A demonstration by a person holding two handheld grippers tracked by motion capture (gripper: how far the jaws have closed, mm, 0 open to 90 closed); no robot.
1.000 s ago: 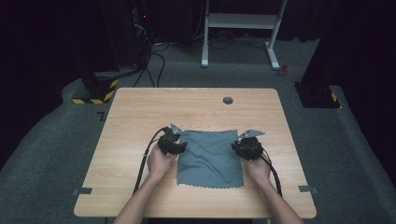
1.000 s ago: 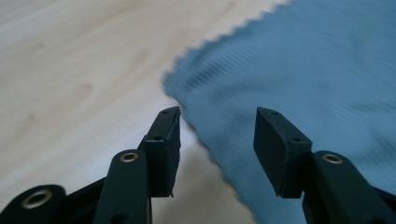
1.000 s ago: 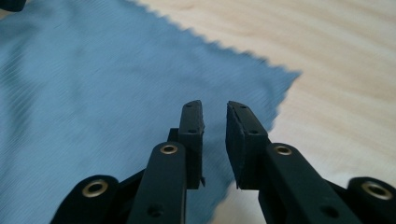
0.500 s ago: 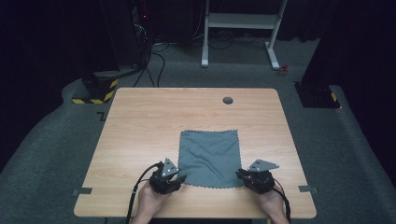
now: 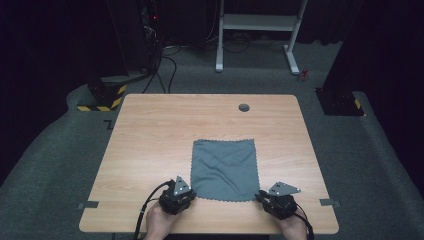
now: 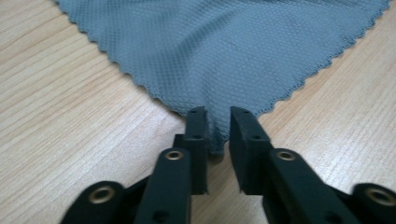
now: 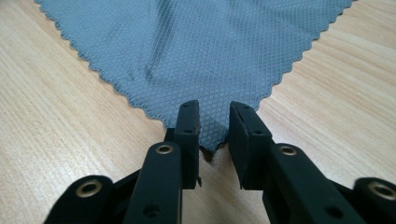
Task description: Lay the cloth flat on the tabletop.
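The left gripper (image 6: 217,116) is open, and a near corner of the grey cloth (image 6: 224,46) lies between its jaws, flat on the bench (image 5: 150,135). The right gripper (image 7: 214,114) is also open, with the other near corner between its jaws. No writing can be read on the cloth. Compared with half a second ago, both grippers are in almost the same place, at the near corners.

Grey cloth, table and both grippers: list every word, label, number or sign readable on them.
None: no readable text in any view.
Grey cloth: plain weave, no label.
Table: bare wood grain.
Left gripper and right gripper: black jaws with screws, unmarked.
Yellow-black hazard stripes on the floor base: a pattern, no letters.
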